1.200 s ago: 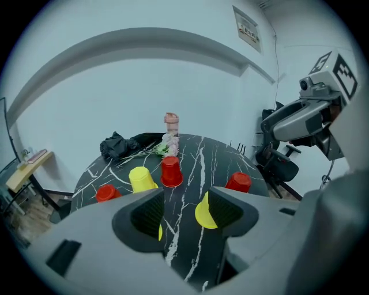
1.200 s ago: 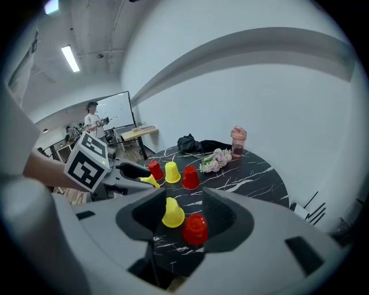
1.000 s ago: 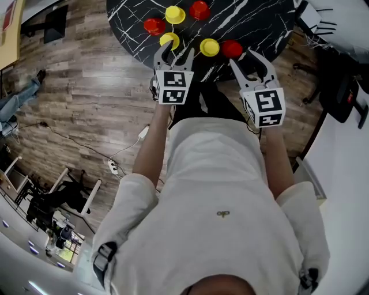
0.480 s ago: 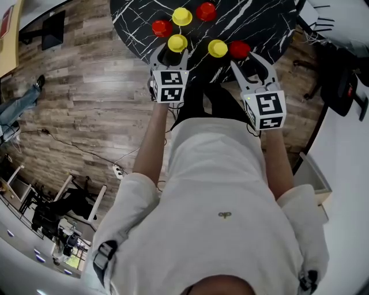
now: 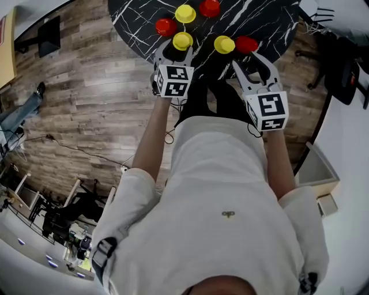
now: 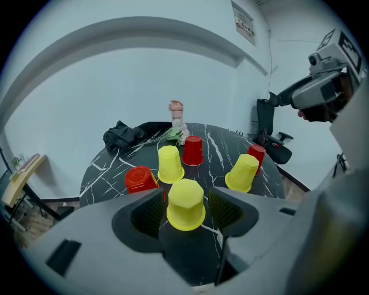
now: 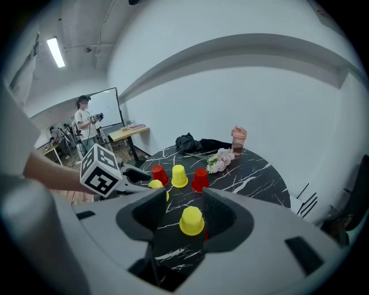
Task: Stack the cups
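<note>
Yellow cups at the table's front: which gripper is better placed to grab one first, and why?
Left. The left gripper has its open jaws framing the nearest yellow cup; the right gripper is open too, but the other yellow cup stands farther ahead of it.

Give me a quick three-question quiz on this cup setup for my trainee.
1. How many cups stand on the table, and how do the colours split?
2. True or false: the left tool is shut on the nearest yellow cup.
3. How do the cups sit? A) mouths up B) upside down C) on their sides

Key
1. Six: three yellow, three red.
2. False. Its jaws stand apart, one on each side of that cup, not pressing it.
3. B
</note>
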{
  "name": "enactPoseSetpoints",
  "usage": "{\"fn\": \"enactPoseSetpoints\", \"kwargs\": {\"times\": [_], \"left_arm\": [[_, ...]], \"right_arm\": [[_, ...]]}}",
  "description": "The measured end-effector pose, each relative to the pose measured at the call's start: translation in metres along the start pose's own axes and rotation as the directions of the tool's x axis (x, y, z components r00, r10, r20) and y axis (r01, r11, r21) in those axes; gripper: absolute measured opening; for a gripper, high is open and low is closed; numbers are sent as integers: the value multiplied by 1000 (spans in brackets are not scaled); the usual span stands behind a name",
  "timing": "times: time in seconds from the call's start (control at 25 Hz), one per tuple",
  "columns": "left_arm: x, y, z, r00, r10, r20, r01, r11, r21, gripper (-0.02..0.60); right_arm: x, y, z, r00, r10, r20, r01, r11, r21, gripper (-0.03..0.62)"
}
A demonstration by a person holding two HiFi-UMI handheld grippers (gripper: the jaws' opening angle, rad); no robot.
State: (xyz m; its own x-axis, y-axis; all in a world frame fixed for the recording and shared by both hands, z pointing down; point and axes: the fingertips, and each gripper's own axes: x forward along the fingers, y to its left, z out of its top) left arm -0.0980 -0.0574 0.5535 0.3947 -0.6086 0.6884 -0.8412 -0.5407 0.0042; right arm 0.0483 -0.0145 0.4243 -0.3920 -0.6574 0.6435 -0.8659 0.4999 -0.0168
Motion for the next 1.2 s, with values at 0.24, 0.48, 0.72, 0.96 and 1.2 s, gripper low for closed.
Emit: {"fn": "enactPoseSetpoints", "kwargs": {"times": [0.24, 0.48, 0.72, 0.96, 1.2], "left_arm": [[8, 1, -3, 1000, -31, -7, 31, 999, 28, 227], [12, -1, -5, 999, -40, -30, 42, 996, 77, 225], [13, 1, -6, 999, -38, -34, 42, 994, 99, 209], [10, 0, -4, 999, -39, -24, 41, 994, 99, 206], [3, -2, 0, 999, -47, -2, 47, 993, 109, 204]], "right_arm": [[-2, 1, -6, 1000, -26, -9, 26, 999, 28, 198], [-4, -1, -9, 999, -49, -8, 49, 997, 54, 196], [-5, -3, -11, 998, -65, 3, 65, 995, 73, 195], [-10, -3, -15, 997, -79, 3, 78, 994, 80, 192], [-13, 0, -18, 996, -85, 6, 84, 993, 88, 190]]}}
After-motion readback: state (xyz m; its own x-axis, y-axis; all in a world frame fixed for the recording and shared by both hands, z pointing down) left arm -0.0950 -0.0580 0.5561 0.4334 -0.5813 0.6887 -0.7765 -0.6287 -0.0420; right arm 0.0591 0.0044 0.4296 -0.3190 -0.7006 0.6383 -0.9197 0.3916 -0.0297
